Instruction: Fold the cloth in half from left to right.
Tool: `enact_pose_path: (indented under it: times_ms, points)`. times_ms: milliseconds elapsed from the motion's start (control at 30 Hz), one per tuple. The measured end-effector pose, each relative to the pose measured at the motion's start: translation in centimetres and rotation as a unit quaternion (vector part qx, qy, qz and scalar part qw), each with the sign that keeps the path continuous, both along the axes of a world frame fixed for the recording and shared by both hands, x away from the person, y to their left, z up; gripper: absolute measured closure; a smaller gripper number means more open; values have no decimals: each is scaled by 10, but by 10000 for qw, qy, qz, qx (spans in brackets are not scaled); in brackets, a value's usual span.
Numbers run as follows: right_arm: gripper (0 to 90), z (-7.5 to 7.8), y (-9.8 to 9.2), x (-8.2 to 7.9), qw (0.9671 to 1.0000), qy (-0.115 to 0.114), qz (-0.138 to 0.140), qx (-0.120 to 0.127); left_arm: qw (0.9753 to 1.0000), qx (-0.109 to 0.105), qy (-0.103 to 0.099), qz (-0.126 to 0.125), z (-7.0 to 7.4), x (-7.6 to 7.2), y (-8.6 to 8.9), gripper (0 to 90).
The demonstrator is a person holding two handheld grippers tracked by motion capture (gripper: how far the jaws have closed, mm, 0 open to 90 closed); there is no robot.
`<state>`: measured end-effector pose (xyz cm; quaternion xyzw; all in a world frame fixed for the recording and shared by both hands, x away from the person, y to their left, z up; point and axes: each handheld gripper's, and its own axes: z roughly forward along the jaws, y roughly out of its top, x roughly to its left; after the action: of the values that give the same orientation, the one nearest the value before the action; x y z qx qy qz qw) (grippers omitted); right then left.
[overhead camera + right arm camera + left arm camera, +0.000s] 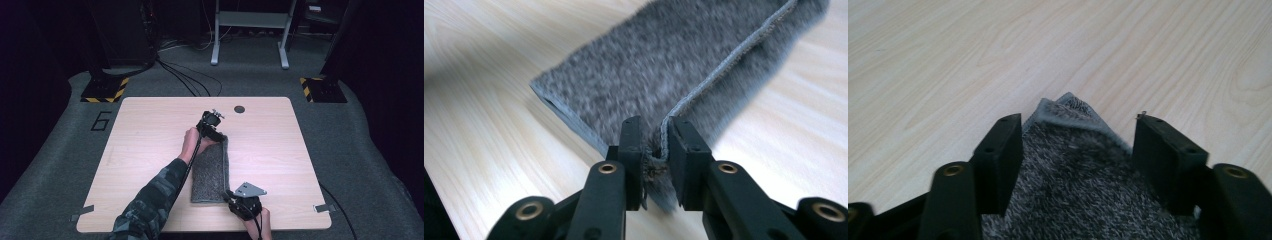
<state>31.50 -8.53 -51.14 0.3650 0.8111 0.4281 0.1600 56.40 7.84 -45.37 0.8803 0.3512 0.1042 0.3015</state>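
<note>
**Pale wooden table, folded grey towel held at both ends**

Pale wood-grain table (150, 150) on grey carpet, seen from above the near edge; dark room beyond.

Near edge: right gripper (235, 199), held in a hand at the bottom of the high view, jaws nearly together and clamped on the near right corner of the towel (211, 172). In the right gripper view, hem of the towel (724, 70) pinched between the two black jaws, fabric running up and away from them.

Middle: towel folded to a narrow strip, flat on the table, long axis running from near edge to far edge, roughly in line from one gripper to the other.

Far end: left gripper (214, 131), reached forward on a camouflage sleeve (150, 202), at the far end of the strip. In the left gripper view, jaws well apart, straddling the far corner of the towel (1068, 107), which peaks between them; fabric under and between the jaws, not pinched.

Beyond: small dark round hole (239, 109) in the tabletop, cables (190, 80) on the floor, a pale metal stand (250, 30), striped black-and-yellow bases (105, 90) at either side.

Key relation: strip lengthwise between the grippers, right end gripped, left end only bracketed; likely next, closing of the left jaws on the far corner.
</note>
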Motion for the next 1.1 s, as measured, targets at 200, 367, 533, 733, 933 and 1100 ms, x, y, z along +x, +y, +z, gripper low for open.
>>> enact_pose_path:
  times_ms: [200,367,533,733,933,1100]
  points:
    - [705,-4,-17,-4,9997,116,-123,-173,9995,-57,-205,217,3,-3,20,251]
    - [531,3,-28,-1,9996,113,-255,-101,9987,91,-178,467,-5,-1,45,239]
    - [359,10,-21,19,9993,116,-342,-61,9974,279,-135,649,-20,-3,63,230]
    - [247,6,1,48,9981,126,-294,-534,9966,374,-117,719,-34,-6,68,217]
    - [249,-9,5,52,9951,361,-386,-832,9965,340,-84,753,-45,-12,71,206]
    - [253,-10,-1,47,9954,322,-327,-843,9968,296,-66,742,-53,-20,73,199]
